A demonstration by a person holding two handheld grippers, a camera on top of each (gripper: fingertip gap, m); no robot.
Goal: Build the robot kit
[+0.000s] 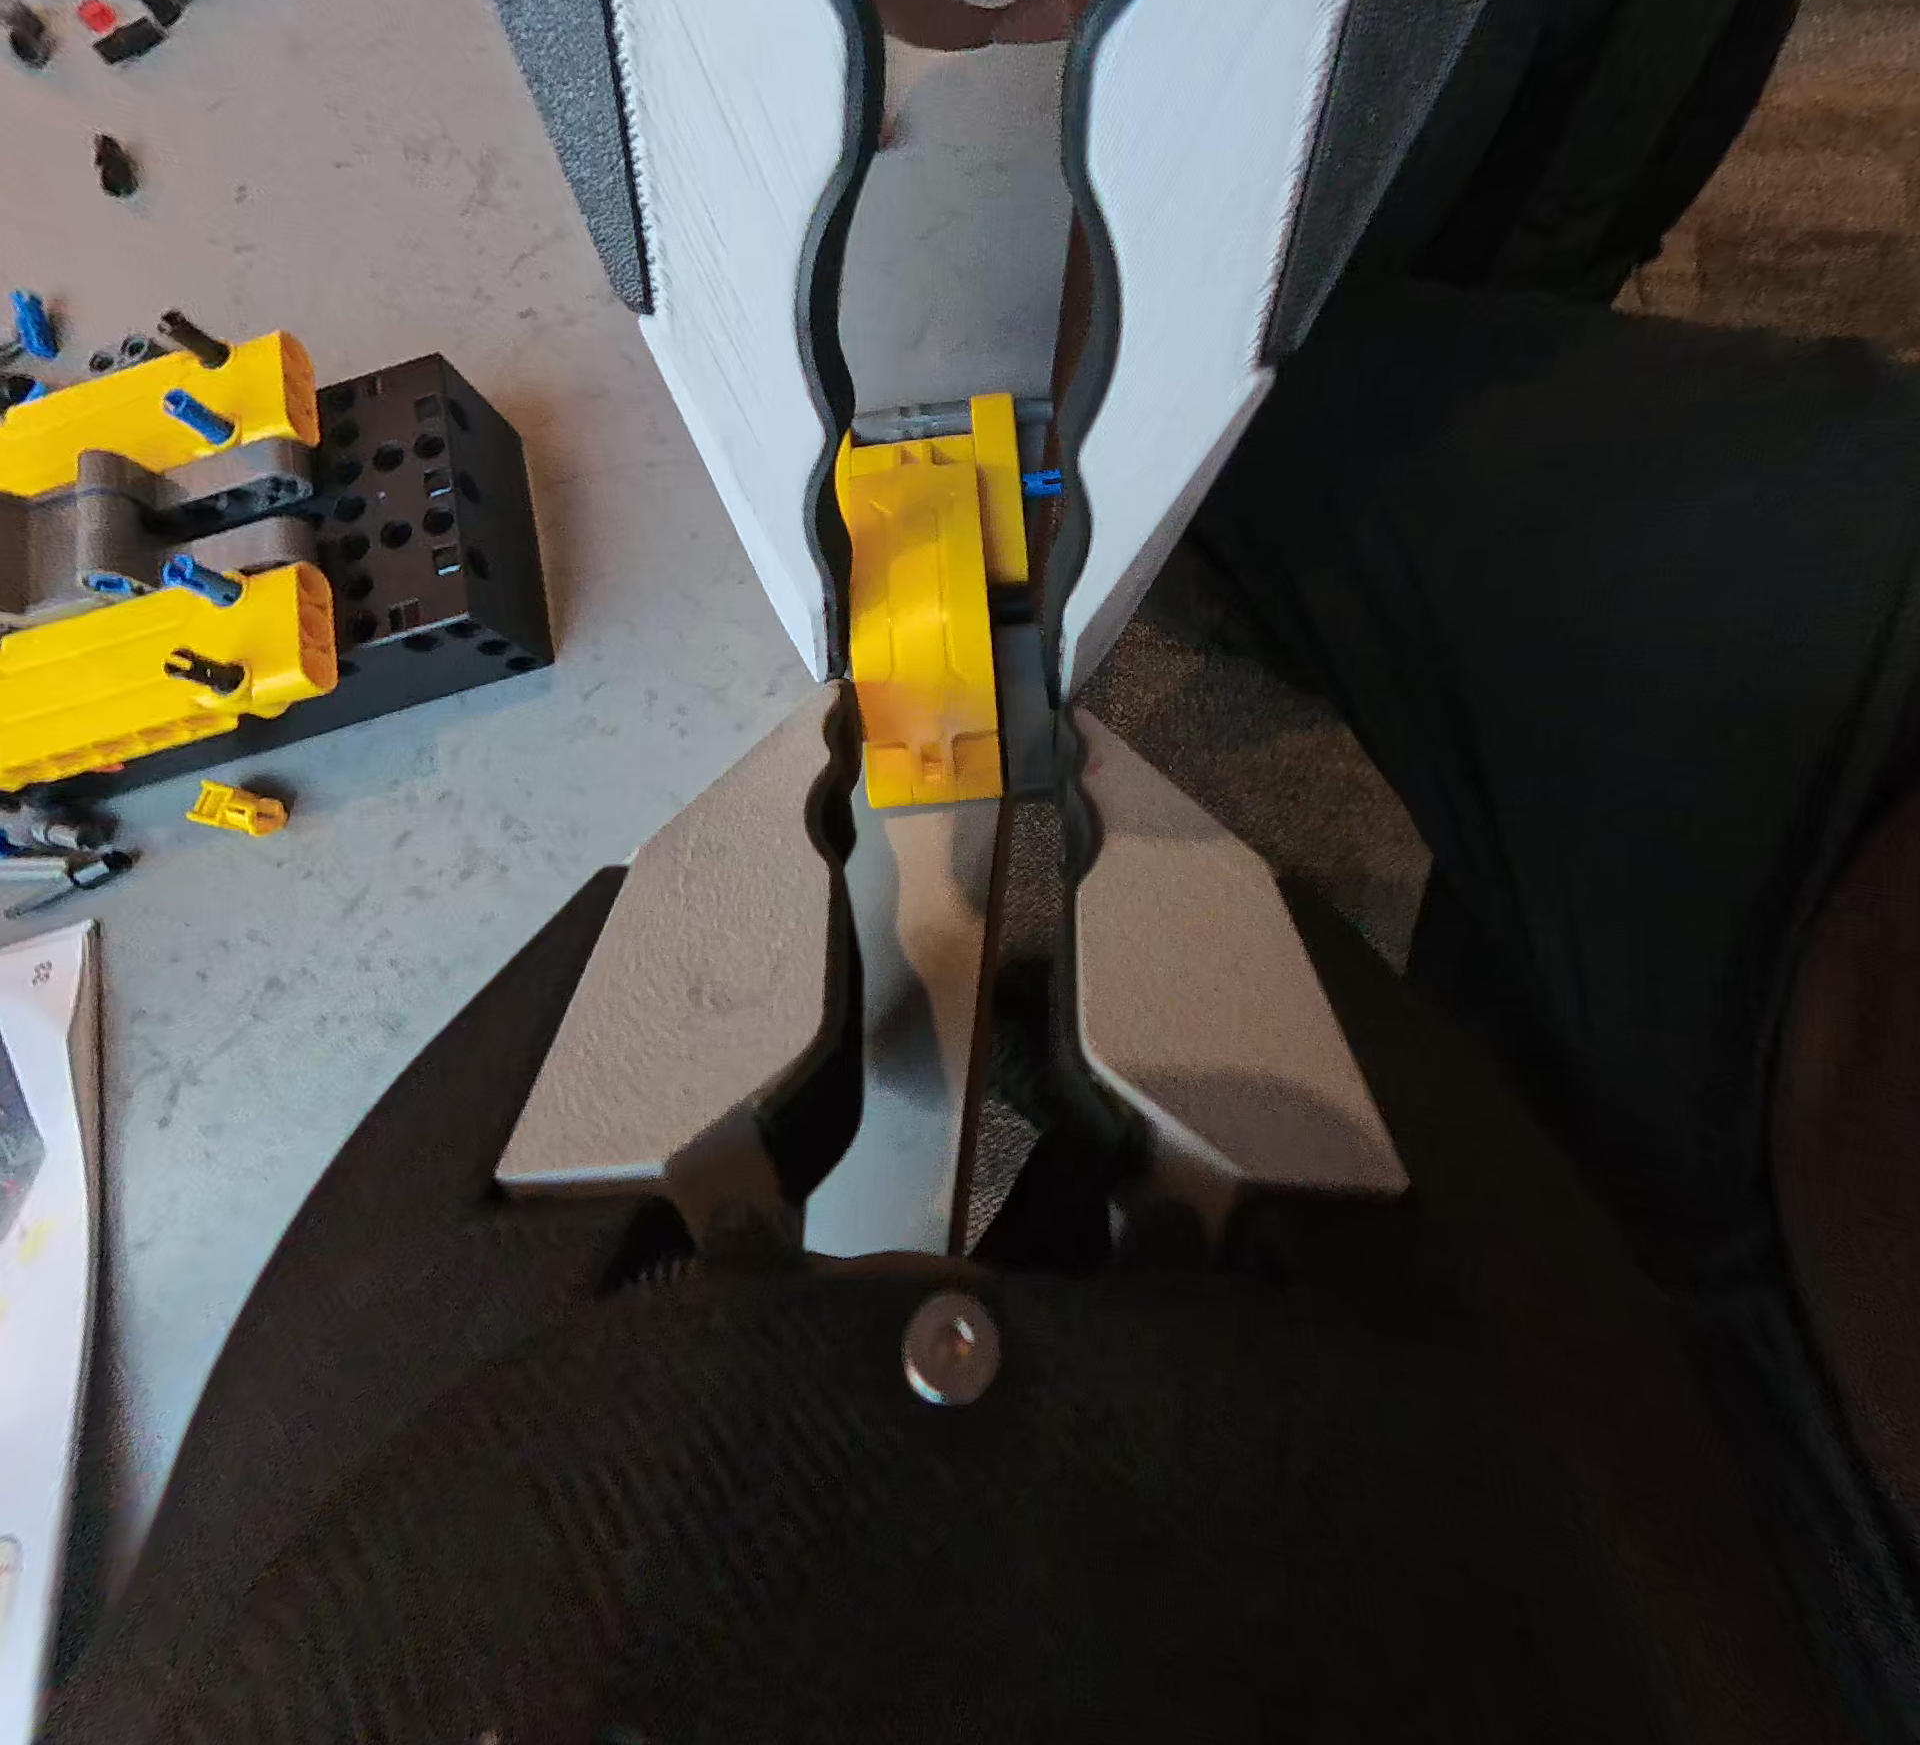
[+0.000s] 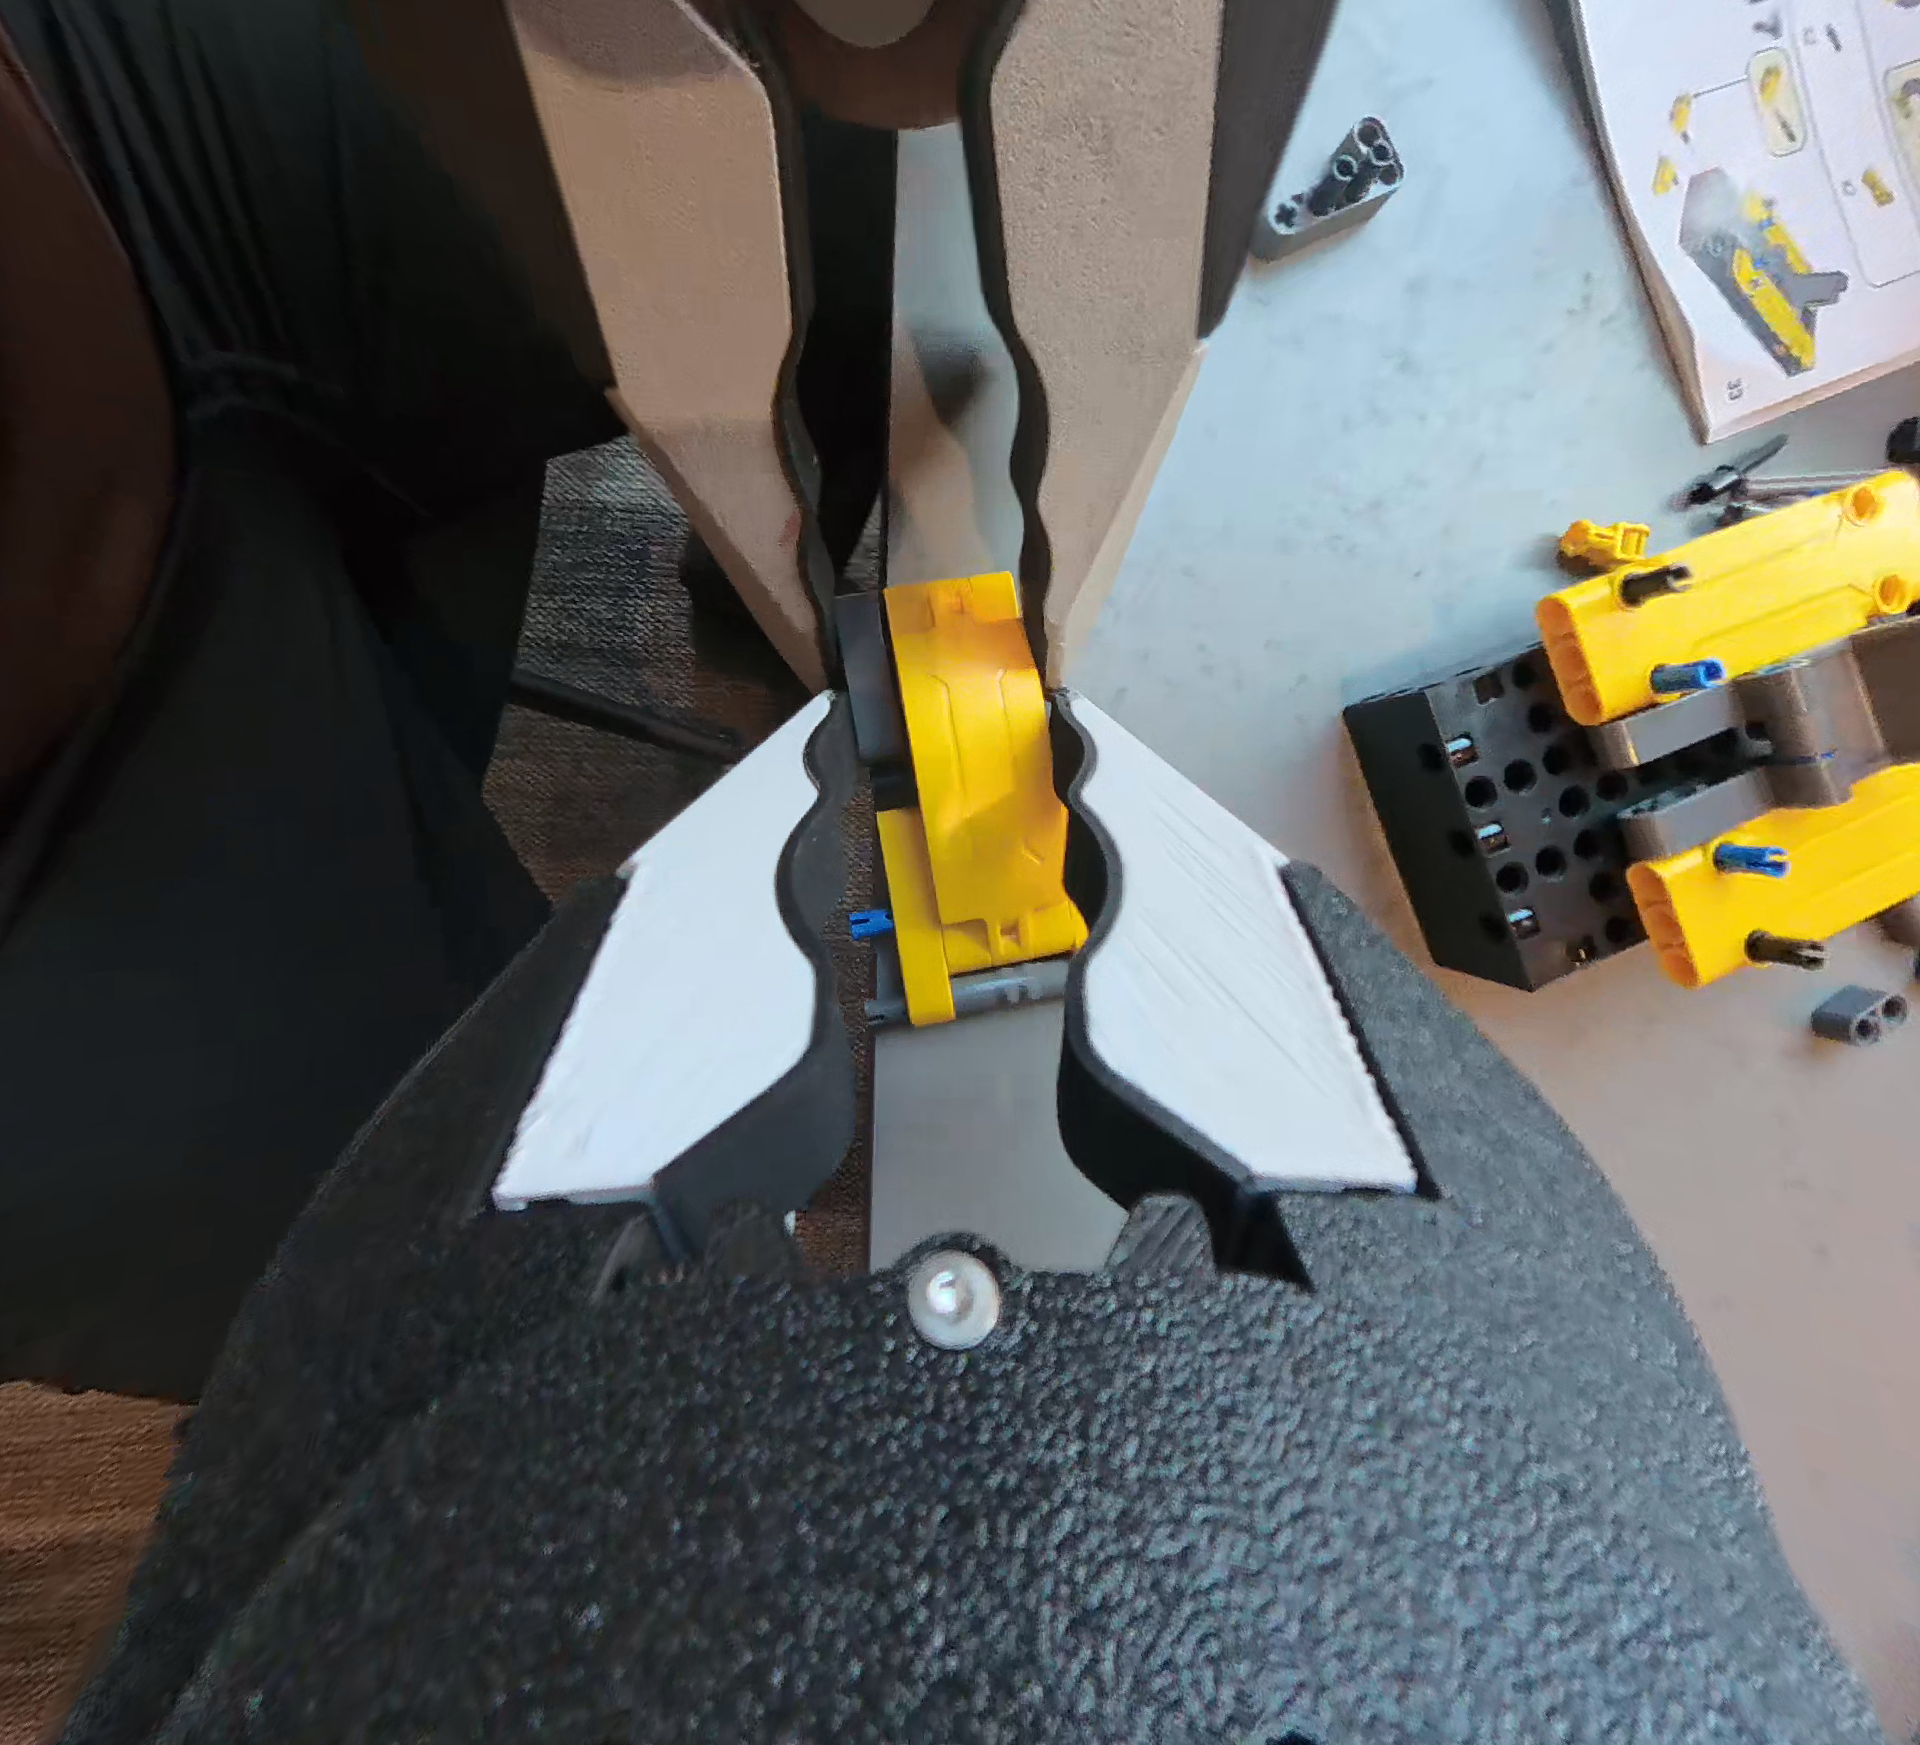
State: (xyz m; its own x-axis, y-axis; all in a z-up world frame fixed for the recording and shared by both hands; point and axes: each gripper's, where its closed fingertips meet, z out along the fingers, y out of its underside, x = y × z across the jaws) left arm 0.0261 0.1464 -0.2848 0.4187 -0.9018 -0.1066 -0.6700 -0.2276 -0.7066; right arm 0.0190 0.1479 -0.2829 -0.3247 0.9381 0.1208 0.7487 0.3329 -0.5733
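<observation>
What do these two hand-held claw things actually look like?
The right gripper has two wedge-shaped white fingers lined with wavy black pads, a pebbled black body and a silver screw. The left gripper has the same shape; its fingers look greyer, its black body finely ribbed.

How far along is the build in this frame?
Done: a black-and-yellow assembly stands on the table. In hand: both the left gripper and right gripper clamp a yellow sub-piece. Left: loose small parts lie unattached beside the open instruction booklet.
</observation>
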